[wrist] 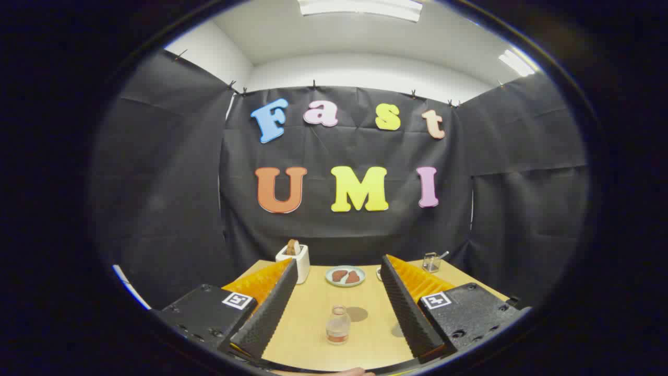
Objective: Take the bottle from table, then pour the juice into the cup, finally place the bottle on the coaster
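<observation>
On the light wooden table [313, 318], a white toaster holding a slice of bread [294, 259] stands far left, a pale blue plate with two reddish-brown pieces [345, 275] sits at the far middle, and a clear glass cup with a utensil [431, 261] stands far right. A round dark coaster [357, 314] lies just beside the small clear bottle with reddish juice [337, 325]. The bottle stands upright, long axis vertical, between my fingers with nothing in front of it. My gripper [336, 347] is spread wide, touching nothing.
</observation>
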`<state>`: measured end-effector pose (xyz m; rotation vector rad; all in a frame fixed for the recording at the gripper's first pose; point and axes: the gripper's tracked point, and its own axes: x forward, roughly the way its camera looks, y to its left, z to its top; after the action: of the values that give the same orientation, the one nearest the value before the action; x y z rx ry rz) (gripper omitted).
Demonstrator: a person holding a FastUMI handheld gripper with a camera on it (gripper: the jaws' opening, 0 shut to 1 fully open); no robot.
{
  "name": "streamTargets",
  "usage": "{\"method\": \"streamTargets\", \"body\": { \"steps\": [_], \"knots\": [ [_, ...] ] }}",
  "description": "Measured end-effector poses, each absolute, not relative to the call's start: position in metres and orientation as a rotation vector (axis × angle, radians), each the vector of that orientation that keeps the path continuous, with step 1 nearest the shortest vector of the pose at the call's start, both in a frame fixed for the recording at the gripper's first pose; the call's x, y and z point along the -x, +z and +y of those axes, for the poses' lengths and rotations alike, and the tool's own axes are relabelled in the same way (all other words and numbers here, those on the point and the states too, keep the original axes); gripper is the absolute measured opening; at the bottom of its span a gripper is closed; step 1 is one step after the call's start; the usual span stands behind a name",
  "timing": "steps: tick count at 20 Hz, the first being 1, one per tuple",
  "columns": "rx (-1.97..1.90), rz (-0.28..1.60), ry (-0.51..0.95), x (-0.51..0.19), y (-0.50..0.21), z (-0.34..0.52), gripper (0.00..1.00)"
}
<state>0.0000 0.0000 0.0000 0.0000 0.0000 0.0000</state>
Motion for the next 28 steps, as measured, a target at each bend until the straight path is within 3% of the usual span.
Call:
{"method": "streamTargets", "body": {
  "steps": [18, 28],
  "knots": [
    [-0.003, -0.047, -0.047, -0.002, -0.015, -0.011, 1.0],
    [0.009, -0.041, -0.039, -0.024, -0.073, 0.0, 1.0]
  ]
}}
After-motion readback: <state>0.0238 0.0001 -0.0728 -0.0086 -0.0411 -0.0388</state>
